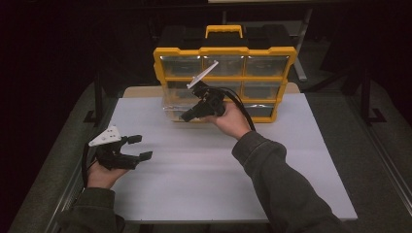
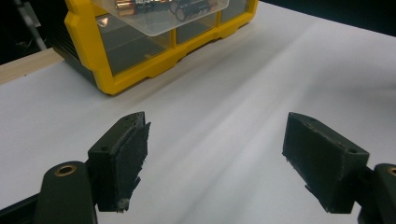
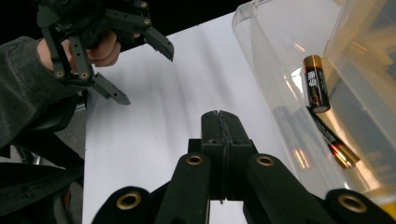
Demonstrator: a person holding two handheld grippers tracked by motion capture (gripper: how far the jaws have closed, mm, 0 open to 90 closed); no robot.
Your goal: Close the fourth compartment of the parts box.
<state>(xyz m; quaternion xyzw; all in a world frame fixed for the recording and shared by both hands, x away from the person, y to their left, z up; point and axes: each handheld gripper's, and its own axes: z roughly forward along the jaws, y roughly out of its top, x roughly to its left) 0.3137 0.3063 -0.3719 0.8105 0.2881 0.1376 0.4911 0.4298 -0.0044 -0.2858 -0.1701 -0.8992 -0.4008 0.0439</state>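
Your right gripper (image 1: 188, 115) sits at the centre of the high view, just in front of the yellow organizer (image 1: 224, 77). Its jaws are pressed flat together with nothing between them; in the right gripper view the two matte black pads meet in a thin seam at lower centre. Just beside them, at the right of that view, is a clear plastic drawer (image 3: 261, 56), pulled partly out of the organizer, its wall smooth and glossy with a rounded rim. Inside it lie cylindrical batteries (image 3: 316, 84), black with copper-coloured ends, one upright in the frame and another slanting below it. Whether the jaws touch the drawer wall, you cannot tell.

Your left gripper (image 1: 137, 147) is at the lower left of the high view, well apart from the organizer, with a grey three-cornered plate on top. Its jaws stand wide apart and hold nothing; the left gripper view shows blocky black pads with a rough, frayed facing.

The table (image 1: 204, 184) is a flat, smooth white sheet. The organizer is boxy, with thick yellow plastic framing translucent compartments and a yellow handle on top.
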